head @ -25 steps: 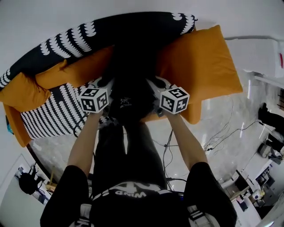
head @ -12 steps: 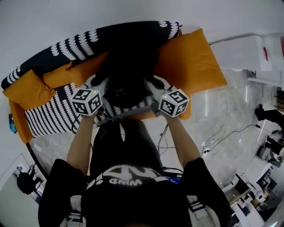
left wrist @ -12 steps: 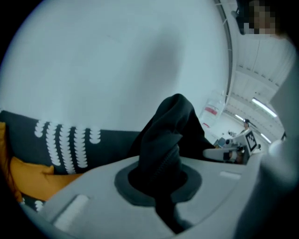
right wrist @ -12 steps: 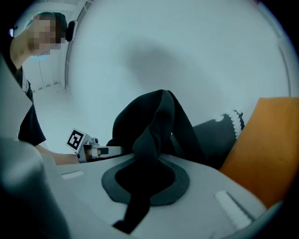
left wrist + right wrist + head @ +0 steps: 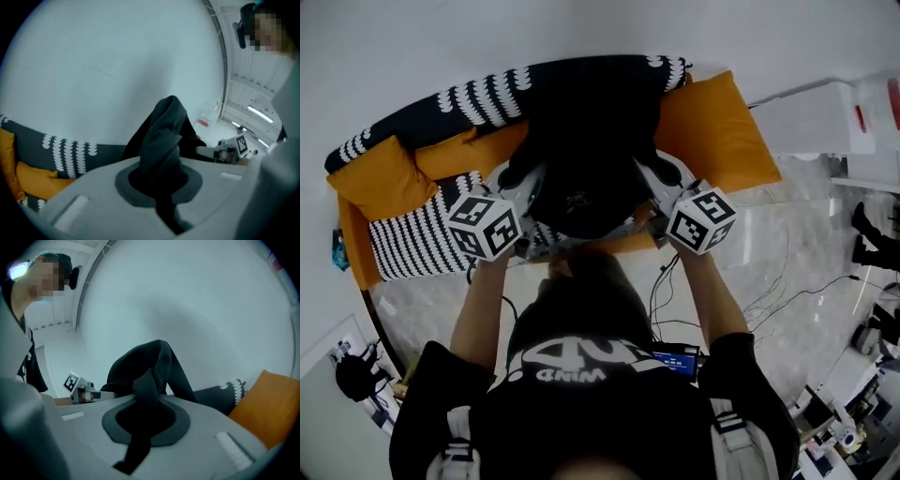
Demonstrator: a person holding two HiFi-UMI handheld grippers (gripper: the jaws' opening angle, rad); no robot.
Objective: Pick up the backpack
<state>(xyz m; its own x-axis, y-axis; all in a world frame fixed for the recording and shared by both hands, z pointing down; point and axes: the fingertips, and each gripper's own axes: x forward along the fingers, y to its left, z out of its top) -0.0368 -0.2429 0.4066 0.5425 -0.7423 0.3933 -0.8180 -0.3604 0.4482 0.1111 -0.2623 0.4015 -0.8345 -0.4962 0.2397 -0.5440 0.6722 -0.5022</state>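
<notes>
The black backpack (image 5: 581, 169) hangs between my two grippers, lifted above the orange sofa (image 5: 722, 131). My left gripper (image 5: 530, 187) is shut on a fold of the pack's black strap (image 5: 161, 150) at its left side. My right gripper (image 5: 652, 183) is shut on a black strap (image 5: 150, 394) at its right side. In the left gripper view the fabric rises from between the grey jaws (image 5: 159, 180) in front of a white wall. The right gripper view shows the same from the other side (image 5: 145, 423). The pack's lower part is hidden behind the grippers and my arms.
A black cushion with white marks (image 5: 487, 89) lies along the sofa back and a striped cushion (image 5: 412, 244) on the seat at left. Cables (image 5: 769, 281) trail over the marble floor. A white unit (image 5: 825, 117) stands beside the sofa at right.
Both grippers have risen together with the backpack held between them. The pack has come up off the sofa seat and now hangs closer to the head camera.
</notes>
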